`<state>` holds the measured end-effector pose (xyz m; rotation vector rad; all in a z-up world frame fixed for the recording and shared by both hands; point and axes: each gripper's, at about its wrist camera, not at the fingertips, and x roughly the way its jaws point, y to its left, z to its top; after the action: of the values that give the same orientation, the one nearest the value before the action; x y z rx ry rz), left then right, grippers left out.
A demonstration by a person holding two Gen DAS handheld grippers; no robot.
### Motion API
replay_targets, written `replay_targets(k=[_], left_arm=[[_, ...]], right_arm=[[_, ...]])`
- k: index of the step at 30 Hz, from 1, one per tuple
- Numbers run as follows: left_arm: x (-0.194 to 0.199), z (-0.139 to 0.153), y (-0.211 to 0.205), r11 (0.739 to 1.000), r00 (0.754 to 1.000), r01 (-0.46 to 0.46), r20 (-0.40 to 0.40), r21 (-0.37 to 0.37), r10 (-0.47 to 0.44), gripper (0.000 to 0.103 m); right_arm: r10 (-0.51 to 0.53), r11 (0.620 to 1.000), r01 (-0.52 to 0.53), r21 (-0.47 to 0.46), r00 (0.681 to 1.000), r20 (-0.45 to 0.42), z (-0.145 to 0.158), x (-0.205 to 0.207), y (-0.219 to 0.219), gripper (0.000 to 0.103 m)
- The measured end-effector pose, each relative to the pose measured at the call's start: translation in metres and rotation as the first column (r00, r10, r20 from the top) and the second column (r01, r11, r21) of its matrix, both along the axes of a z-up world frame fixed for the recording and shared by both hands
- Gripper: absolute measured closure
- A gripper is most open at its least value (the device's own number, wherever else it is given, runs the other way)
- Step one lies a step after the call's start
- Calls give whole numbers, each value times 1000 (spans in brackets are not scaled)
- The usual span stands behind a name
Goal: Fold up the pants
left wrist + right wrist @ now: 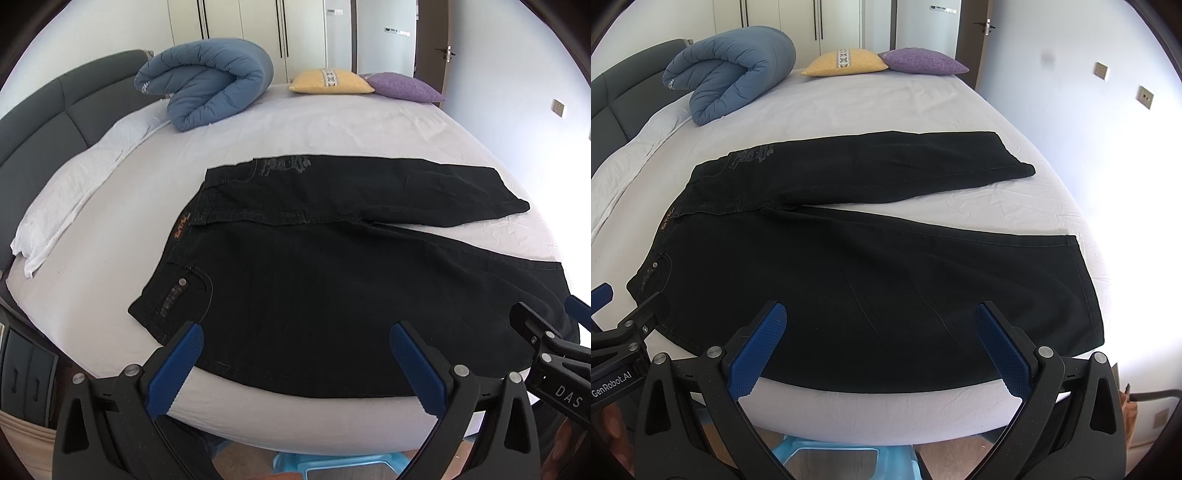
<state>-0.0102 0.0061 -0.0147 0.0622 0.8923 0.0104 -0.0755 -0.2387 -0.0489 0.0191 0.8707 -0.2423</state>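
Black jeans point(314, 280) lie spread flat on the bed, waistband to the left, both legs running right and splayed apart. They also show in the right wrist view point(871, 266). My left gripper point(295, 336) is open and empty, held over the near edge of the jeans by the waist and pocket. My right gripper point(881, 325) is open and empty, held over the near leg. The right gripper's tip point(546, 332) shows at the right edge of the left view; the left gripper point(635, 321) shows at the left edge of the right view.
The bed has a pale sheet point(295, 129) and a grey headboard point(55, 107) on the left. A rolled blue duvet point(207, 81), a yellow cushion point(330, 82) and a purple cushion point(404, 88) lie at the far side. A light blue stool point(846, 459) stands below the near bed edge.
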Motion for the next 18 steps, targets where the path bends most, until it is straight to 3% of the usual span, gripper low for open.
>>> replay_targets(k=[6, 12, 16, 18], left_arm=[[1, 7, -3, 994, 990, 96, 96, 55, -101, 0], [44, 5, 13, 988, 988, 142, 45, 60, -145, 0], [60, 5, 25, 983, 974, 175, 140, 49, -180, 0], [86, -4, 34, 988, 988, 152, 17, 38, -153, 0]], right_arm=[[60, 998, -61, 34, 998, 36, 6, 5, -2, 0], [173, 981, -186, 57, 968, 182, 43, 26, -13, 0], [230, 966, -250, 60, 946, 230, 60, 51, -20, 0], [263, 958, -281, 54, 939, 220, 62, 72, -25, 0]])
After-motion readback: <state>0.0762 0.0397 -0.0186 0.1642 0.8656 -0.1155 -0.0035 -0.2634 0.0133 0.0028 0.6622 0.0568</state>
